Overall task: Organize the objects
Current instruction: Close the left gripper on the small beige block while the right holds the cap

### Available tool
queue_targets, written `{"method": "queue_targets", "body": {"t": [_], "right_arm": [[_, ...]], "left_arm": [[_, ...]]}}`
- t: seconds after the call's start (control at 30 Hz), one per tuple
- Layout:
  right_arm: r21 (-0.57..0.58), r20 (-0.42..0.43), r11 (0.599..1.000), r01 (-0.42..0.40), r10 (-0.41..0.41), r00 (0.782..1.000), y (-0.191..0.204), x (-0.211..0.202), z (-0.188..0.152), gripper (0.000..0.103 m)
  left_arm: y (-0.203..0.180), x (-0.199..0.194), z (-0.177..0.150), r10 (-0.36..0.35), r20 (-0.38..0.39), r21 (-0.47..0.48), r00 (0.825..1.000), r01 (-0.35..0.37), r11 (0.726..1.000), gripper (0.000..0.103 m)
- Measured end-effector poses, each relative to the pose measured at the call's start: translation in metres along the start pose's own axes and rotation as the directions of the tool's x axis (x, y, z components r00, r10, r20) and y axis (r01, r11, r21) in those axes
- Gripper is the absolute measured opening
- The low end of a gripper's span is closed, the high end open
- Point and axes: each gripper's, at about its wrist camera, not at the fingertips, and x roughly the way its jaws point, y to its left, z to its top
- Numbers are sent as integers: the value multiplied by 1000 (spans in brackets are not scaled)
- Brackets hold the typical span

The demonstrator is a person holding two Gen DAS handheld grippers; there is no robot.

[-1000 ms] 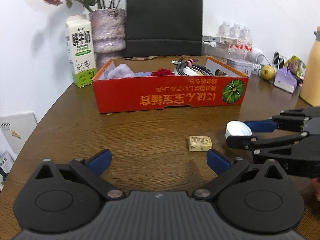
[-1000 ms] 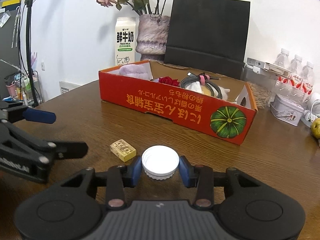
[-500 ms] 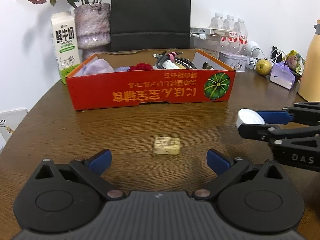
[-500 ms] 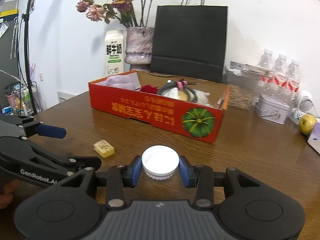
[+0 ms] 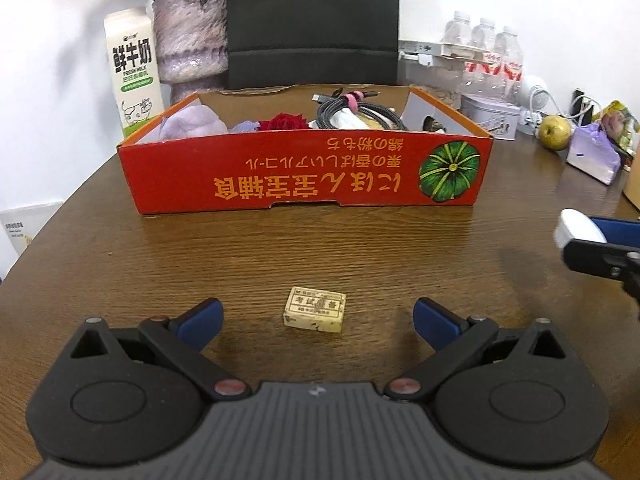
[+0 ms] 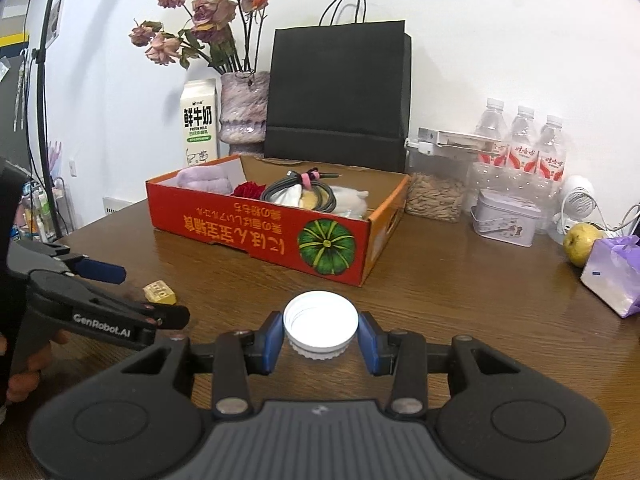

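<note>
One red box, one white cap, one eraser, three water bottles, two claws.

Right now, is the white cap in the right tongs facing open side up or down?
Open side up. The white cap, clamped between the right tongs, shows its hollow interior and inner rim to the camera.

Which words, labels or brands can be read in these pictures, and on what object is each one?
"鲜牛奶 FRESH MILK": milk carton.
"GenRobot.AI": left claw, seen from the right wrist camera.
"考试": small eraser; its smaller print is blurred.
Orange upside-down Japanese print: red box; not reliably readable.
Bottle labels: too small.
</note>
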Motion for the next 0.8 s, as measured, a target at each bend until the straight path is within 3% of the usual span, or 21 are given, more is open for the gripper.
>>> {"method": "queue_targets", "body": {"t": [0.2, 0.23, 0.27, 0.33, 0.43, 0.8], "right_arm": [[13, 20, 1000, -15, 15, 1000, -3, -6, 2, 39], [12, 22, 1000, -17, 17, 1000, -2, -7, 3, 39], [11, 23, 1000, -20, 20, 1000, -2, -6, 3, 39], [10, 23, 1000, -20, 20, 1000, -1, -7, 3, 39], [7, 24, 1000, -19, 19, 1000, 0, -8, 2, 39], [-35, 16, 999, 24, -23, 1000, 12, -1, 0, 39]], "left_arm": [[-4, 0, 1, 17, 9, -10, 1000, -17, 1000, 101], [-4, 0, 1, 12, 12, -13, 1000, -12, 1000, 90], [-4, 0, 1, -1, 9, -11, 1000, 1, 1000, 65], [-6, -2, 1, -13, 14, -4, 1000, 13, 1000, 32], [-4, -8, 1, -51, 28, -9, 998, 51, 999, 31], [2, -38, 7, -55, 126, -8, 991, 56, 998, 31]]}}
